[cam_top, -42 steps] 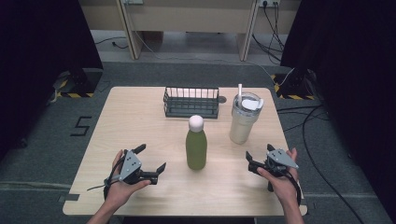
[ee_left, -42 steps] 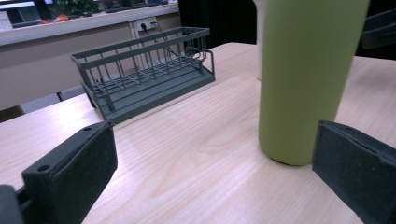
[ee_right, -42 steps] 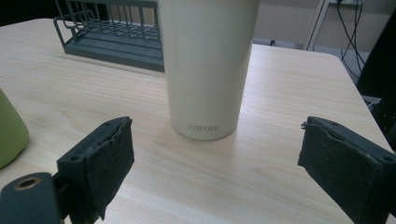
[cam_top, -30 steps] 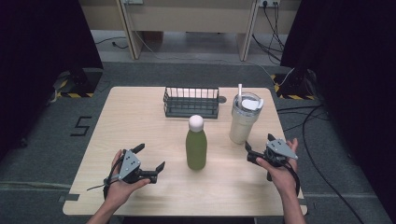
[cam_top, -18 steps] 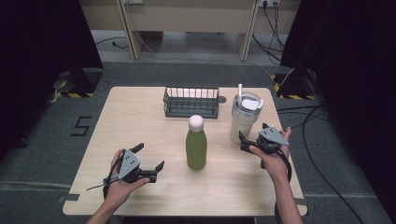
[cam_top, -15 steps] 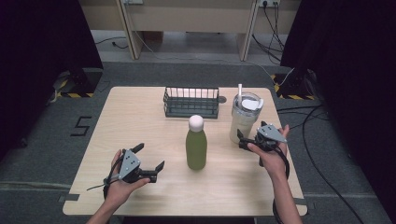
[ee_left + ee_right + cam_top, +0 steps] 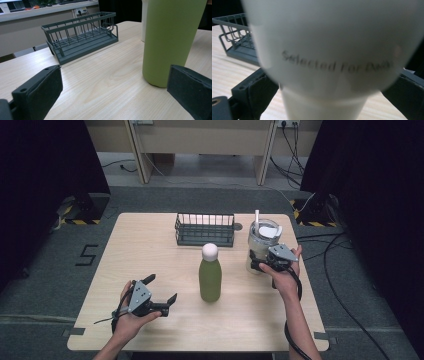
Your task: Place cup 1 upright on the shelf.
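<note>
A white tumbler point(image 7: 262, 239) with a lid and straw stands at the table's right. My right gripper point(image 7: 257, 264) is open, its jaws on either side of the tumbler's lower part. In the right gripper view the tumbler point(image 7: 329, 50) sits blurred and very close between the two pads; I cannot tell if they touch it. A green bottle point(image 7: 210, 276) with a white cap stands mid-table. My left gripper point(image 7: 161, 288) rests open at the front left, with nothing in it. In the left gripper view the green bottle point(image 7: 170, 37) rises just ahead of the right jaw.
A dark wire basket point(image 7: 204, 229) stands behind the bottle, toward the table's far edge, and shows again as the basket point(image 7: 80, 42) in the left gripper view. Cables lie on the floor to the right of the wooden table point(image 7: 150, 245).
My right gripper has moved from the front right of the table forward and left, up to the tumbler. The left gripper, bottle and basket have stayed put.
</note>
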A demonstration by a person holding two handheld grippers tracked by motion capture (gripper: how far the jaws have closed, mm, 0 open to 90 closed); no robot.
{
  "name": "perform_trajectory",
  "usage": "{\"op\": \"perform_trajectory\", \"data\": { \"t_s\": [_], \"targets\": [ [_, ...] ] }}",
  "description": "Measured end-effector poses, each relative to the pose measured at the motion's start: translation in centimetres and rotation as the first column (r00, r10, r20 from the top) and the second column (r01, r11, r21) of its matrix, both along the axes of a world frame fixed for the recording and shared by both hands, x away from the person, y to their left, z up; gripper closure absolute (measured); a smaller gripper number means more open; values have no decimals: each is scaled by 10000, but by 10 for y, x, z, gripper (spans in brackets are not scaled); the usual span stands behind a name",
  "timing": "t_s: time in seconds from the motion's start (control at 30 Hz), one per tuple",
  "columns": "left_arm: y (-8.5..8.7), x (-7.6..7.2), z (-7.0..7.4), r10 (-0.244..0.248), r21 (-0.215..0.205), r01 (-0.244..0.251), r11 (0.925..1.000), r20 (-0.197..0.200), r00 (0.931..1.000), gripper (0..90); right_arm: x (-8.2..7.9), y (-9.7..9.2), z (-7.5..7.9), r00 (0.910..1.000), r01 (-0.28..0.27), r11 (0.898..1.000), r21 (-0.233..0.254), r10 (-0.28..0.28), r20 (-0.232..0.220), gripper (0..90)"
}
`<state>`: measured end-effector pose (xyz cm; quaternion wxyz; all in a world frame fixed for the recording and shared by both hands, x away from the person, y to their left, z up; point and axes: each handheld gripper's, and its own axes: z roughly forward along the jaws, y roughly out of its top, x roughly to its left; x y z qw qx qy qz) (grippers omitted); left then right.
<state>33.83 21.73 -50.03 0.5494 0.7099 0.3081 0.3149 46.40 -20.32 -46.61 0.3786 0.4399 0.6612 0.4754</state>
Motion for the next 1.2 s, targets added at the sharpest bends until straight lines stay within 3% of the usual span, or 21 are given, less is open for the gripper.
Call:
{"op": "perform_trajectory", "data": {
  "t_s": [0.37, 0.63, 0.93, 1.0, 1.2],
  "targets": [
    [0, 0, -2, -98, 31, 98, 9999, -67, 9999, 7, 18, 6, -9, 9999, -103, 9998, 153, 101, 125, 76],
    [-3, 0, -4, -209, 64, 210, 9998, -135, 9997, 12, 20, 3, -7, 9990, -438, 9986, 297, 439, -28, 88],
    [-2, 0, -5, -194, 14, 194, 9998, -180, 9997, 14, 22, 6, -2, 9987, -460, 9989, 124, 463, -213, 88],
    [-2, -1, -5, -198, -10, 197, 9998, -157, 9997, 14, 22, 5, -1, 9982, -507, 9981, 352, 517, -288, 88],
    [-1, -1, -5, -167, -48, 166, 9999, -190, 9997, 15, 21, 3, 2, 9988, -412, 9983, 421, 422, -231, 88]
  ]
}}
